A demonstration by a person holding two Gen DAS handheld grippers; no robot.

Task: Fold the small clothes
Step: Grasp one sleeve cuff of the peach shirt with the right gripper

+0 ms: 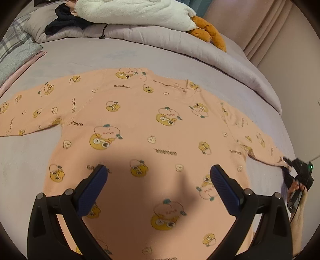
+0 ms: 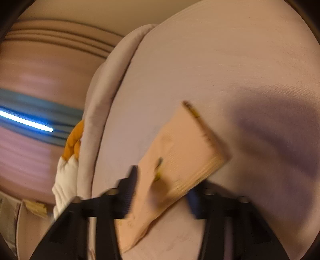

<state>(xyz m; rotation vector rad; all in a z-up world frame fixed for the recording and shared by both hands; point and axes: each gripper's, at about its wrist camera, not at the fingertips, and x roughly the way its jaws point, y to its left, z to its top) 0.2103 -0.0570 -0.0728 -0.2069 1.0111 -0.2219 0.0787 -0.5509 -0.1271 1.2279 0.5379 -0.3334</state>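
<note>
A small peach long-sleeved shirt (image 1: 140, 124) with yellow cartoon prints lies spread flat on the lilac bed (image 1: 80, 58), sleeves out to both sides. My left gripper (image 1: 159, 176) is open and empty, hovering over the shirt's lower body. My right gripper (image 1: 288, 163) is at the tip of the shirt's right sleeve. In the blurred right wrist view the sleeve cuff (image 2: 180, 156) lies between that gripper's (image 2: 162, 192) fingers, which stand apart around it.
A rolled lilac duvet (image 1: 200, 46) runs along the far and right bed edge, with a white plush (image 1: 130, 12) with orange feet and dark clothing (image 1: 64, 22) on it. Folded grey and plaid items (image 1: 14, 54) lie at far left. Pink curtains (image 1: 270, 30) hang behind.
</note>
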